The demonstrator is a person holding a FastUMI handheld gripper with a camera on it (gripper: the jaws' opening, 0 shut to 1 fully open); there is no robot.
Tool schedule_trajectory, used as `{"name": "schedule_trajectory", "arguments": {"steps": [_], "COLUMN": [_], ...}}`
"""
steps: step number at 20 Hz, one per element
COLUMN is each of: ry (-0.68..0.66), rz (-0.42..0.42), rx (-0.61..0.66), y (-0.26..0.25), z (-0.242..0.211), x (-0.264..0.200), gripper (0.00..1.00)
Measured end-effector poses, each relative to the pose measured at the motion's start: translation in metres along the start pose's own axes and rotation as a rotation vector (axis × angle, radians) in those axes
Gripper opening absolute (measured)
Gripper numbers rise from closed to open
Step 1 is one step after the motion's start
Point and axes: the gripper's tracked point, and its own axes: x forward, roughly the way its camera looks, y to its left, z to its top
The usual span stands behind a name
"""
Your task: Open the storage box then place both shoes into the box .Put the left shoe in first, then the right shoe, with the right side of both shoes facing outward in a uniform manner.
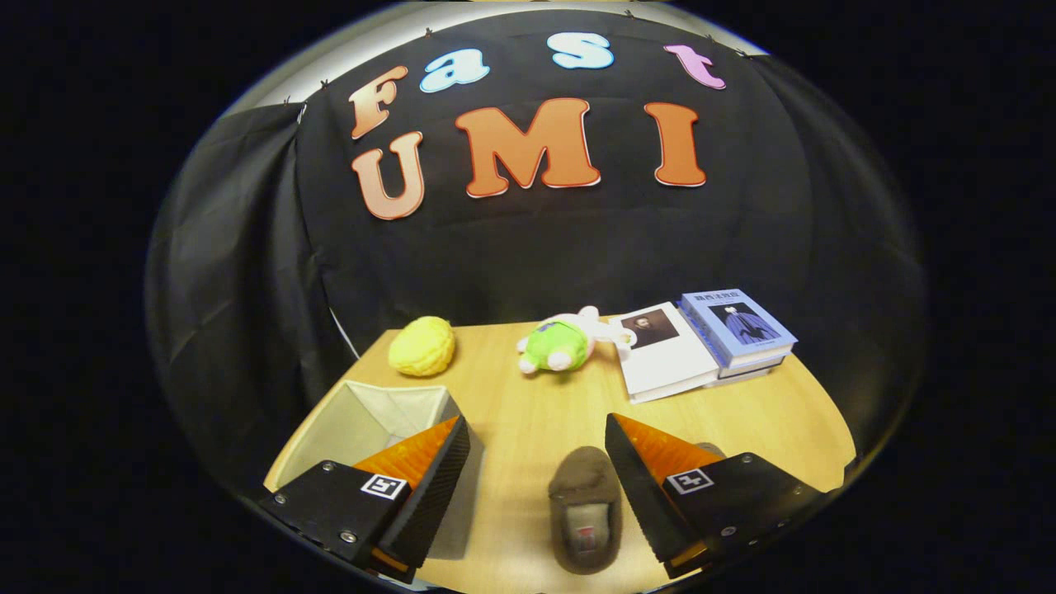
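Observation:
My gripper [536, 441] hangs open above the wooden table [528, 396], its two black-and-orange fingers spread wide with nothing between the pads. A brown slipper-like shoe [584, 507] lies on the table below the gap, close to the right finger [639, 487], toe pointing away from me. A sliver of a second shoe [709, 450] peeks out behind the right finger, mostly hidden. The beige fabric storage box [371, 417] stands open on the table to the left, partly covered by the left finger [429, 483]; what shows of its inside holds nothing.
A yellow plush ball [421, 346] rests at the table's far left. A green and white plush toy [561, 344] lies at the far middle. Three stacked books [701, 342] sit at the far right. Black cloth walls close off the back and sides.

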Motion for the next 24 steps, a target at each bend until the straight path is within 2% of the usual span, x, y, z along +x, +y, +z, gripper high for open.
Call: {"name": "schedule_trajectory", "arguments": {"steps": [5,8,10,16,19,24], "ry": [0.088,0.132,0.152,0.222,0.260,0.309], "rz": [-0.079,-0.088,-0.090,-0.095,-0.110,-0.136], "rx": [-0.027,-0.006,0.012,0.001,0.035,0.088], "y": [-0.039,-0.048,-0.051,-0.053,-0.057,-0.070], "z": [-0.060,-0.089,-0.100,-0.135,-0.150,-0.162], "x": [0.006,0.013,0.019,0.031,0.039,0.057], "gripper": [0.99,0.98,0.94,0.76,0.61,0.49]}}
